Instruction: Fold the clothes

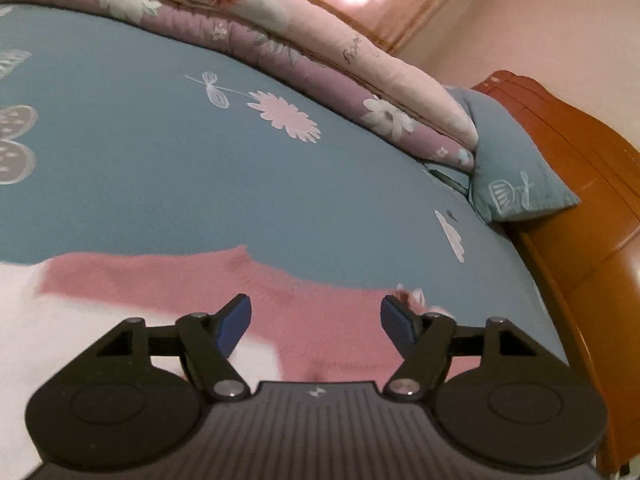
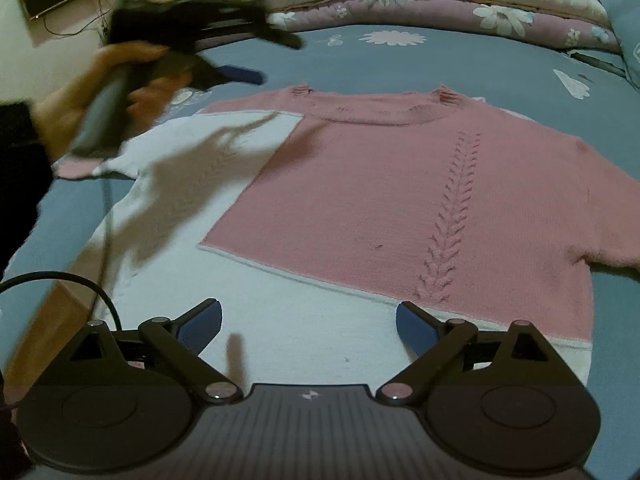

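A pink and white knit sweater lies flat, collar away from me, on the blue bed sheet. Its left sleeve is folded in across the chest and shows white. My right gripper stands open over the white hem, with nothing between its fingers. A hand holds my left gripper, blurred, above the sweater's far left shoulder. In the left wrist view the left gripper is open over the sweater's pink shoulder, with nothing held between its blue pads.
A folded floral quilt lies along the far side of the bed. A blue pillow leans on the wooden headboard at the right. A black cable hangs at the bed's near left edge.
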### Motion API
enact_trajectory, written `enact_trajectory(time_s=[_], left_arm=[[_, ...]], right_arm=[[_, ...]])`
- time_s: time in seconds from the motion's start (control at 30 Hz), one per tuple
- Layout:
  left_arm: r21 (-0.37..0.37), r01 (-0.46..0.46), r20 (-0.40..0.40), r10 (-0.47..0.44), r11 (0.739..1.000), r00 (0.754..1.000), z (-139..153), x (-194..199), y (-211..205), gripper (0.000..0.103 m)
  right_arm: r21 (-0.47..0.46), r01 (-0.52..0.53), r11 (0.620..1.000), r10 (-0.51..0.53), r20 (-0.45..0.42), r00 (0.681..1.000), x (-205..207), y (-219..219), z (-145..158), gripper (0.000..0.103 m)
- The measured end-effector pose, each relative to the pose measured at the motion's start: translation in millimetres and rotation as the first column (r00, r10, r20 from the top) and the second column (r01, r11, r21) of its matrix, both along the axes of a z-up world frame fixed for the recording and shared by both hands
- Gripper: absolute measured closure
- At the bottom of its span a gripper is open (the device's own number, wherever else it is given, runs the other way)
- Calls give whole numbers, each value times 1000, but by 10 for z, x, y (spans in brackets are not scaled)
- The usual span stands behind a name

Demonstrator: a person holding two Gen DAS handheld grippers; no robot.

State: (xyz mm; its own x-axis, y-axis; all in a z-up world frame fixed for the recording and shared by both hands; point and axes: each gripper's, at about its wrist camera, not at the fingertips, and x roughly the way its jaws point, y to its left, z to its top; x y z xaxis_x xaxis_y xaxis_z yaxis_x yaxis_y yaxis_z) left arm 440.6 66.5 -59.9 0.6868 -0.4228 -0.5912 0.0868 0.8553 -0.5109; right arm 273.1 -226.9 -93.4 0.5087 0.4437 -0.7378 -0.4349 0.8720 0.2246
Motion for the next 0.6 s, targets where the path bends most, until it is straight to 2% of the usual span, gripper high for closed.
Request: enact_trajectory(time_s=[0.1, 0.17, 0.3, 0.47, 0.6], left_arm=[[-4, -42, -3, 42, 999, 999, 62, -312, 279, 31], [6, -103, 13, 103, 995, 995, 144, -497, 541, 31], [-5, -244, 33, 244, 970, 969, 250, -730, 1162, 29], [-110, -338, -56, 333, 935, 941, -57, -722, 1675, 28], [-153, -332, -78, 324, 931, 943, -345, -530, 1653, 28]], right_arm=[[10, 2, 1000, -2, -4, 1000, -21, -5, 18, 6], [13, 6, 1000, -6, -9, 1000, -26, -13, 20, 6], [5, 23, 1000, -23, -10, 1000, -35, -41, 8, 6], [9, 29, 1000, -29, -11, 1000, -14, -41, -9, 4], [-18, 21, 1000, -21, 4, 1000, -28, 21, -16, 1]])
